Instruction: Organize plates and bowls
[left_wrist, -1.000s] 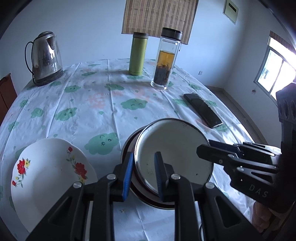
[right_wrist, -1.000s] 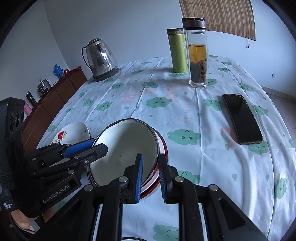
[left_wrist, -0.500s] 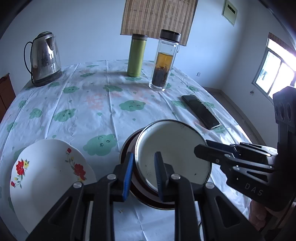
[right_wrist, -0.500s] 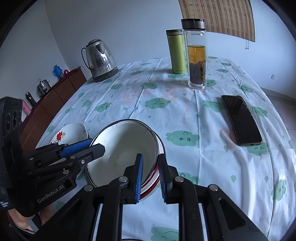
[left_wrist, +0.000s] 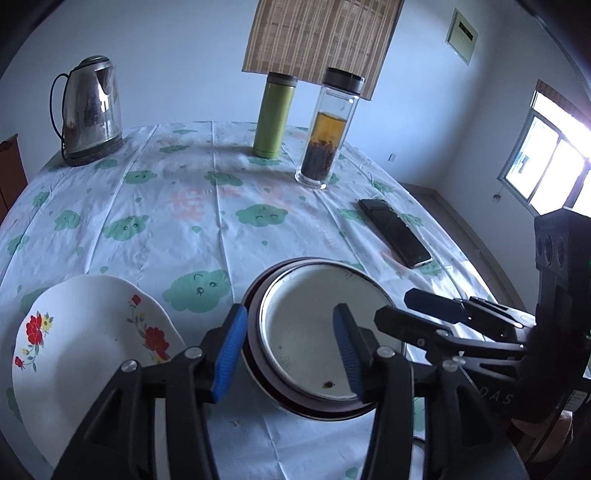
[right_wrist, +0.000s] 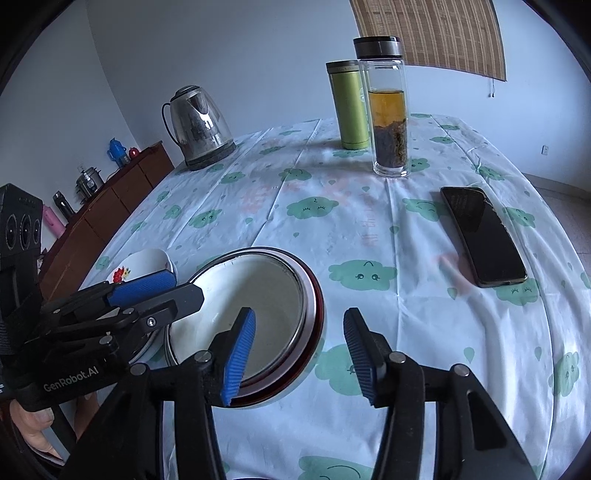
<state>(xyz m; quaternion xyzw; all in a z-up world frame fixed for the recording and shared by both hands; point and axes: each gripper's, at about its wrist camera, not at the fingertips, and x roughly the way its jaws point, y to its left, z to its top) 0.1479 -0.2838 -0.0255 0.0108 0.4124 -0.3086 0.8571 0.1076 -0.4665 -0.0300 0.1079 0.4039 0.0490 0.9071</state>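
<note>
A white enamel bowl with a metal rim sits nested in a red-rimmed bowl on the cloud-print tablecloth; the pair also shows in the right wrist view. My left gripper is open, its blue pads straddling the bowls' left rim. My right gripper is open, its pads straddling the bowls' right rim. A white flowered plate lies to the left of the bowls and shows small in the right wrist view.
A steel kettle, a green flask and a glass tea bottle stand at the far side. A black phone lies right of the bowls. A wooden sideboard stands beyond the table's left edge.
Both grippers were shut on the rim of the white bowl and have opened. The bowl now rests lower, settled inside the red-rimmed bowl.
</note>
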